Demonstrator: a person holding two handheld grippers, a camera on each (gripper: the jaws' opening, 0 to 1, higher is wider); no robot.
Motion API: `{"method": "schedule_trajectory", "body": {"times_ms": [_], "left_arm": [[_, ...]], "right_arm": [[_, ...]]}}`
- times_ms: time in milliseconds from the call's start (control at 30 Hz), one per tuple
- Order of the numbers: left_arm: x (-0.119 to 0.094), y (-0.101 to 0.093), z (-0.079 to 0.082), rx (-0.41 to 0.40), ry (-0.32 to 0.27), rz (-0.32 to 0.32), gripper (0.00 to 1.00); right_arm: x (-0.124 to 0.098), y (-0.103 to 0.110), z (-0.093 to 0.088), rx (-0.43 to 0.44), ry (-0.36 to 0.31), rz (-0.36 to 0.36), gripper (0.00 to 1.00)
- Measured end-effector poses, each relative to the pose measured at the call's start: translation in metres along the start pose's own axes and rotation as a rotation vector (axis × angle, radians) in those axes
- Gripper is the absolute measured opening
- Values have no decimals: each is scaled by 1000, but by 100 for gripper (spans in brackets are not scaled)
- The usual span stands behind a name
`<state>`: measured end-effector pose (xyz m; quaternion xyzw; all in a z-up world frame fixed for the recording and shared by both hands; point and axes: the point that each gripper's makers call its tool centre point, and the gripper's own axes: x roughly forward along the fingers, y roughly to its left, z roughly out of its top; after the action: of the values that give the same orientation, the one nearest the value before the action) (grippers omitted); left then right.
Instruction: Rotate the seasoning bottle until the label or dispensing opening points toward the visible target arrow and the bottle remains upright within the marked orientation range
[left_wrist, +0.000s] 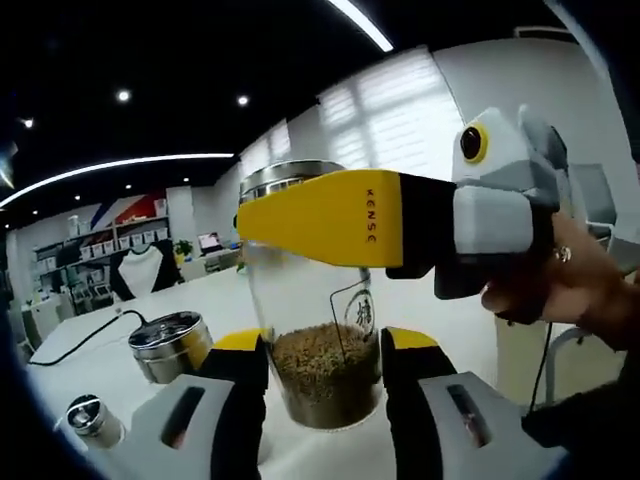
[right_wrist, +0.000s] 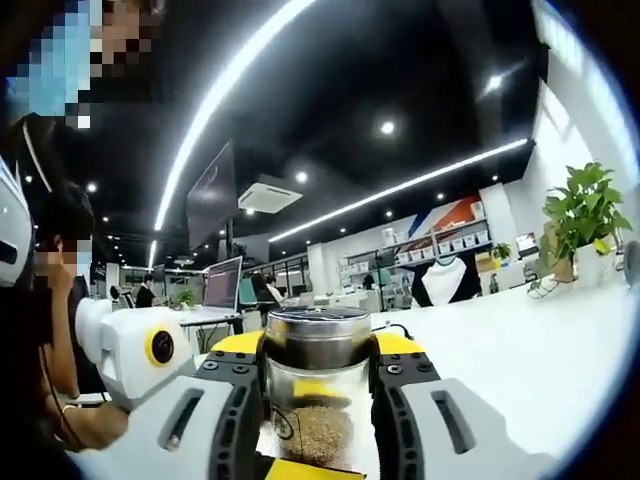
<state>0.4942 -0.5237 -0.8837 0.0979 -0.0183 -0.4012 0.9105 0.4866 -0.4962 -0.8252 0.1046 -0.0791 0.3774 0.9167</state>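
1. The seasoning bottle (left_wrist: 320, 330) stands upright on the white worktop (left_wrist: 120, 370), a clear glass jar with a metal lid and brown grains filling its lower part.
2. The left gripper (left_wrist: 325, 360) has its jaws on either side of the bottle's lower body, closed in against the glass, so it appears to hold the base.
3. The right gripper (right_wrist: 318, 385) has its jaws around the upper part just under the lid, seemingly pressing on the glass; in the left gripper view one of its yellow jaws crosses in front of the bottle.
4. A printed mark (left_wrist: 360, 312) shows on the glass facing the left gripper view. No target arrow can be made out.
5. To turn well: probably let one gripper ease its hold and only steady the bottle while the other twists, keeping the axis vertical and the base flat on the worktop.
6. Turn slowly; glass may slip between the jaws.
7. Two smaller metal-lidded jars (left_wrist: 172, 345) stand nearby; keep clear.
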Motion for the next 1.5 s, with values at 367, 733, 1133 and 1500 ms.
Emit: {"method": "schedule_trajectory", "body": {"times_ms": [367, 733, 1133, 1500], "left_arm": [[-3, 1, -13, -14, 50, -16, 47], [-5, 1, -26, -53, 83, -32, 48], [-8, -4, -32, -63, 102, -47, 48], [-10, -4, -32, -77, 108, -50, 48]], "right_arm": [[0, -15, 8, -24, -23, -32, 37], [-2, -33, -1, -47, -7, -85, 37], [-3, -55, -16, -64, 25, -127, 37], [2, -66, -26, -76, 47, -129, 37]]}}
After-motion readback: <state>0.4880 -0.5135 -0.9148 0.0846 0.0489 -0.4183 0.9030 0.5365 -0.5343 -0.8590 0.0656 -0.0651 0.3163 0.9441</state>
